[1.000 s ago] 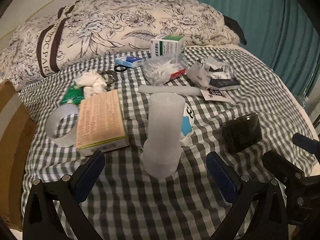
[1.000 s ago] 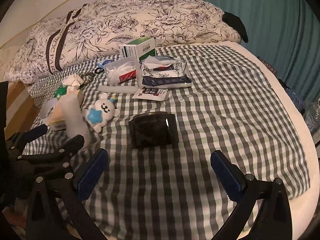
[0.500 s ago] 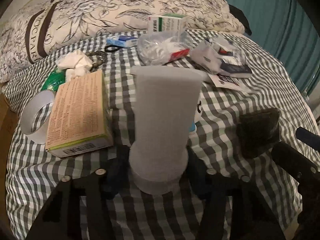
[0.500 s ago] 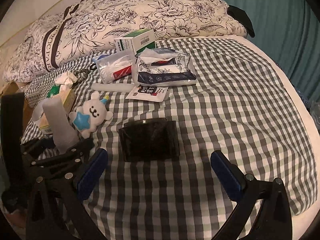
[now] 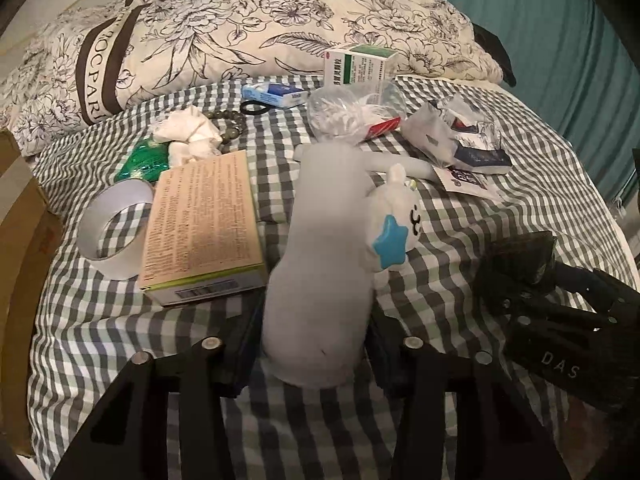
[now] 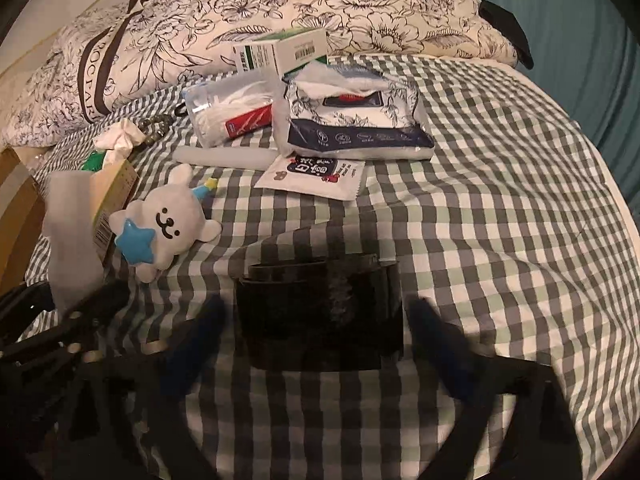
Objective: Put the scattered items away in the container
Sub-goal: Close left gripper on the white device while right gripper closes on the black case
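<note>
A frosted white bottle (image 5: 320, 260) leans tilted over the checked bedspread. My left gripper (image 5: 312, 320) grips its base, and its jaws are still closing. A white plush toy with a blue star (image 5: 396, 216) lies just behind the bottle. In the right wrist view a black case (image 6: 320, 312) lies flat between the fingers of my right gripper (image 6: 316, 320). Those jaws are closing, with a narrow gap showing on each side of the case. The brown cardboard container (image 5: 24, 240) stands at the bed's left edge.
Left of the bottle lie a tan box (image 5: 200, 224) and a tape roll (image 5: 116, 228). Further back are a crumpled tissue (image 5: 188, 136), a bag of swabs (image 5: 352, 116), a tissue pack (image 6: 352, 120), a sachet (image 6: 312, 176) and a green-white carton (image 5: 360, 66). A floral pillow (image 5: 240, 20) lies behind them.
The left jaws have gone from wide open to closed on the bottle, which now leans. The right gripper has come down over the black case and its jaws have narrowed.
</note>
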A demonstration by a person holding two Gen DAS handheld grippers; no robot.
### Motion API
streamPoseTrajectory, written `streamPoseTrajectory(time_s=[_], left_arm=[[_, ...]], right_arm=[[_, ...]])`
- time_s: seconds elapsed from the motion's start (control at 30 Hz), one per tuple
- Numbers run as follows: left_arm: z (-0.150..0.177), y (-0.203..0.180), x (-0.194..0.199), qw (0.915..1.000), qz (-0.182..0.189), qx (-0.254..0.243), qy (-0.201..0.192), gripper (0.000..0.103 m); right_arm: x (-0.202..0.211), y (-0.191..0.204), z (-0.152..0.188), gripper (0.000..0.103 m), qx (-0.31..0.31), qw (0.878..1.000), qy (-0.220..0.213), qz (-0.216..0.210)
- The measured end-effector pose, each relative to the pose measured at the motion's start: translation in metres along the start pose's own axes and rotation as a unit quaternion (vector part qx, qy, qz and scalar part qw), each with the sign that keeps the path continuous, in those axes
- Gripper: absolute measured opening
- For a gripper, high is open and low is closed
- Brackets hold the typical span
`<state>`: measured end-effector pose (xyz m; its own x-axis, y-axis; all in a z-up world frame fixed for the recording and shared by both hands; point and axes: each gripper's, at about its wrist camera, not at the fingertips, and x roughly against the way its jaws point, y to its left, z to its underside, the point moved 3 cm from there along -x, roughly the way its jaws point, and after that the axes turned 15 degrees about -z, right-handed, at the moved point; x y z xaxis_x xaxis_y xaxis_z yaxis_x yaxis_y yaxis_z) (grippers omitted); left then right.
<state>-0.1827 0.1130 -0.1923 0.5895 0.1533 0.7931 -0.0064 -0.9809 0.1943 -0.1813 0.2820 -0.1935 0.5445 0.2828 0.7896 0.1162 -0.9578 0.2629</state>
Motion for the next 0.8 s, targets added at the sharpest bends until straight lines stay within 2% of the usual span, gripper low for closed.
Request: streamPoseTrajectory(time_s=[0.3, 0.8], left_arm=[[0.0, 0.002, 0.008, 1.0, 0.004, 0.008, -0.001, 0.045], [-0.001, 0.023, 0.063, 0.9992, 0.005, 0.021, -0.035, 0.044]], right_arm=[[0.021, 0.002, 0.006, 0.076, -0.012, 1.0, -0.013, -0.014], [0.083, 0.037, 0.016, 0.076, -0.004, 0.999, -0.041, -0.026]])
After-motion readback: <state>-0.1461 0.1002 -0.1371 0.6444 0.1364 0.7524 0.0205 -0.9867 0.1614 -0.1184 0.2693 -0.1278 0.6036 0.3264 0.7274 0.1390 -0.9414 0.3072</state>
